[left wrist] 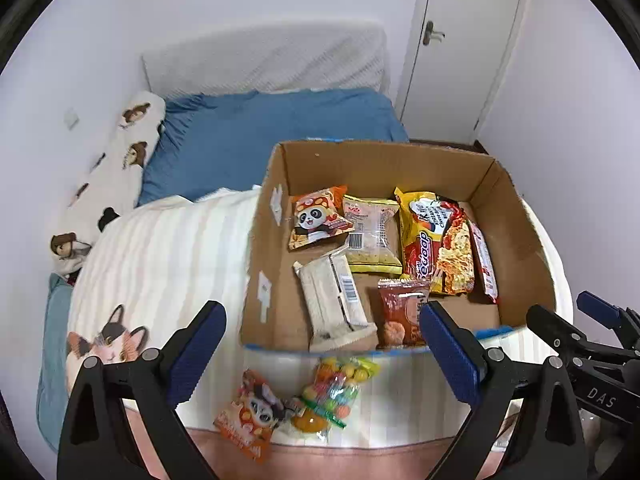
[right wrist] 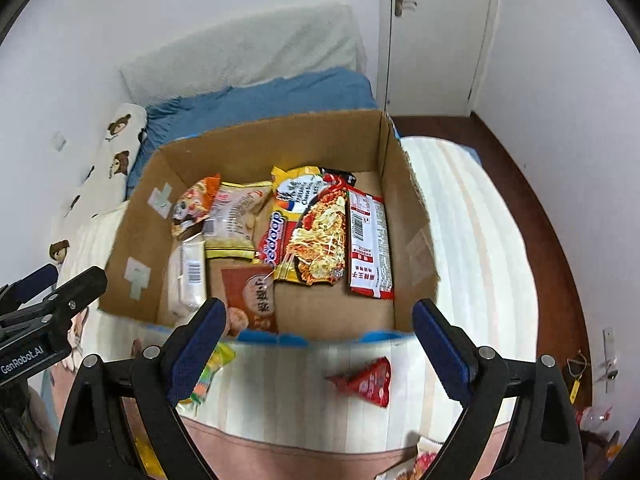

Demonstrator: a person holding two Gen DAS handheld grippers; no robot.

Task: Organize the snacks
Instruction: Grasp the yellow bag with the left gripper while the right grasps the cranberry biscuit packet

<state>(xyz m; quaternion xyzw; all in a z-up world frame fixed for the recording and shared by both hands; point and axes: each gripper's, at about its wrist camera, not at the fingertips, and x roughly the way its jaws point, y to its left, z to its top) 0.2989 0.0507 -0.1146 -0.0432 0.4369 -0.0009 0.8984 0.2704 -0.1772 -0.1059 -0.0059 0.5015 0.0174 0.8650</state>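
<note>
Both grippers spread wide, holding nothing — left gripper, right gripper. Candy bag and red triangular packet lying just outside the cardboard box, by its near wall. Best taken singly — pinch an edge, lift clear over the wall.

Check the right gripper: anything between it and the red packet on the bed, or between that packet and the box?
Nothing visible blocks the open right gripper from the red packet lying just ahead. Toward the box, only its near wall stands between; the packet must go over it.
</note>
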